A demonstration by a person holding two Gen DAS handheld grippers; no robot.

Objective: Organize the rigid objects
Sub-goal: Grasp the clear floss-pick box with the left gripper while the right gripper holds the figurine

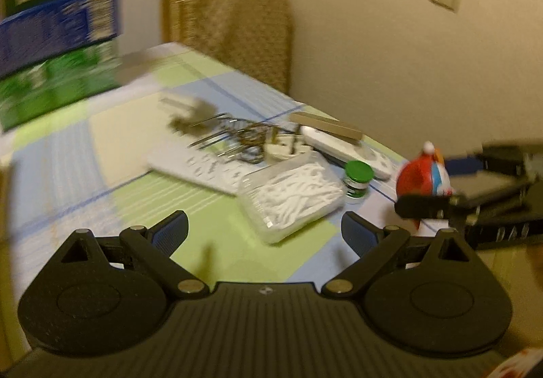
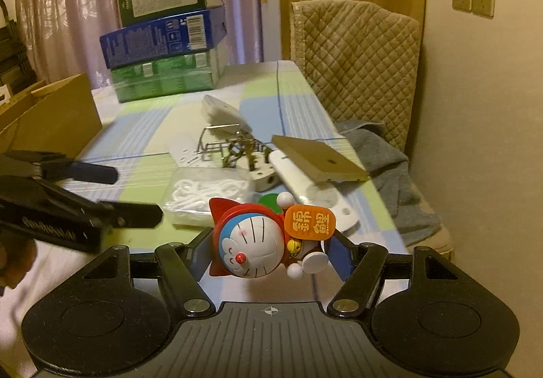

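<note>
Your two handheld grippers are matte black throughout. On your left gripper [image 1: 264, 228], a ribbed, dark grey central plate carries a small crosshair mark at 12 o'clock on its front edge, flanked at 9 and 3 o'clock by two rounded black housings, each with a shallow raised disc. Flat link arms run from silver pivot pins to fingers [image 1: 171, 228] faced with blue textured pads, and triangular cut-outs pierce the outer brackets. Your right gripper [image 2: 269, 250] has the same build: ribbed plate, crosshair, silver pins, blue-faced fingers [image 2: 341, 257]. Seen from the side, each tool's body bears pale embossed lettering, too blurred to read.
</note>
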